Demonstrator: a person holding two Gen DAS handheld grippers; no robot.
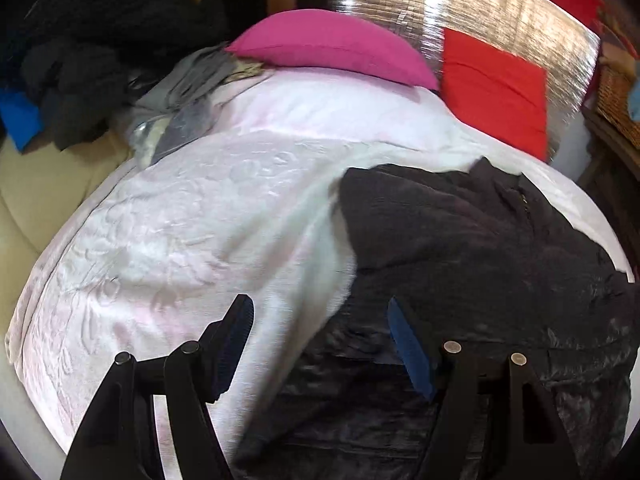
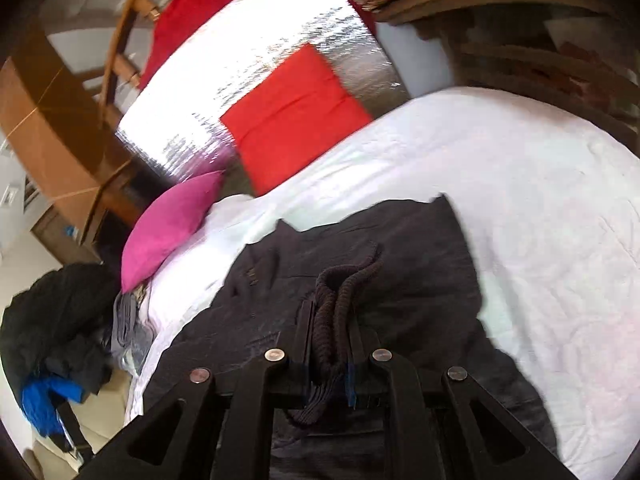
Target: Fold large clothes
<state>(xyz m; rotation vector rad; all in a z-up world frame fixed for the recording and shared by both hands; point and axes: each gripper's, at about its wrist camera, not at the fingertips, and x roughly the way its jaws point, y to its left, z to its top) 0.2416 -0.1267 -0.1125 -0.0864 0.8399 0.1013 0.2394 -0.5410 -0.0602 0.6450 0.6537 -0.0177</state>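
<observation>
Two views here. Left wrist: left gripper (image 1: pixel 320 312) hanging wide apart, gripping nothing, one finger over white bedspread (image 1: pixel 192 216), other over black jacket (image 1: pixel 480 248). Jacket lying spread on bed's right side; pink pillow (image 1: pixel 332 50) and red cushion (image 1: pixel 494 88) sitting at head end. Right wrist: right gripper (image 2: pixel 330 320) pinching tight on jacket's ribbed cuff (image 2: pixel 340 292), rest of jacket (image 2: pixel 400 240) lying on bedspread (image 2: pixel 520 184) beneath. Dark clothes pile (image 2: pixel 52 320) sitting off bed's far side.
</observation>
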